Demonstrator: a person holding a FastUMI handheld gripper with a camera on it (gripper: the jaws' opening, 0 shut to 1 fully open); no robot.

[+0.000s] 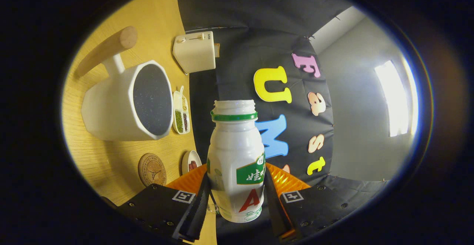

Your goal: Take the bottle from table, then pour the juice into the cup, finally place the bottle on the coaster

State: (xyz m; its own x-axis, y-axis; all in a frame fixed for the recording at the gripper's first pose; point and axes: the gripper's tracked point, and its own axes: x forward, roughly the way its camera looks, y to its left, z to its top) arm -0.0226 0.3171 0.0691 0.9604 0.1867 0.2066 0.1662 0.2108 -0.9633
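My gripper (237, 200) is shut on a white plastic bottle (235, 152) with a green neck ring, a green label and no cap. Both fingers (200, 204) press its lower body from either side, and its open mouth points straight ahead of them. The view is rolled, so the wooden table (96, 163) stands on edge beside the bottle. On it sits a large white cup (111, 108) with a dark speckled inside and a wooden handle, its opening facing the bottle. A round wooden coaster (152, 169) lies bare between the cup and my fingers. No juice is seen leaving the bottle.
A white toaster (194, 52) stands beyond the cup at the table's edge. A small divided dish of beans (181, 111) lies next to the cup, and a small plate (190, 161) next to the coaster. An orange ribbed thing (287, 180) shows behind the bottle.
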